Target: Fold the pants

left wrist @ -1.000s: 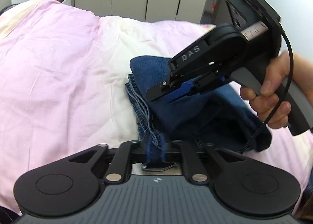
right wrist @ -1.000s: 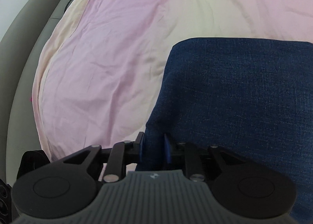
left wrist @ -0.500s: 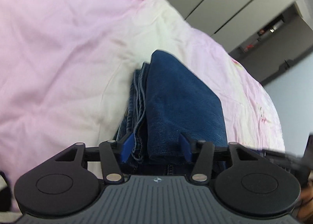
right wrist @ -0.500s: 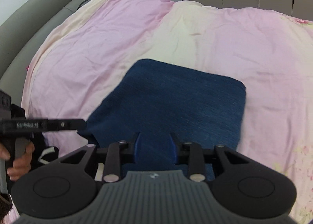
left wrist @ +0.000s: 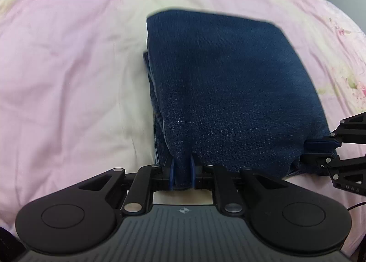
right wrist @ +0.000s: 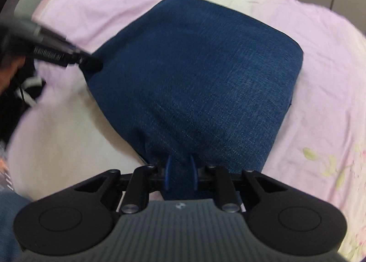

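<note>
One pair of folded blue jeans, a single stacked bundle with several denim layers showing along its left edge; exact layer count unclear. One pink-and-cream bedcover under it. Two grippers: left gripper and right gripper, each with two blue-padded fingers, so four pads total. One hand partly visible at the left edge of the right wrist view, blurred. One dark item with white stripes beside it.
</note>
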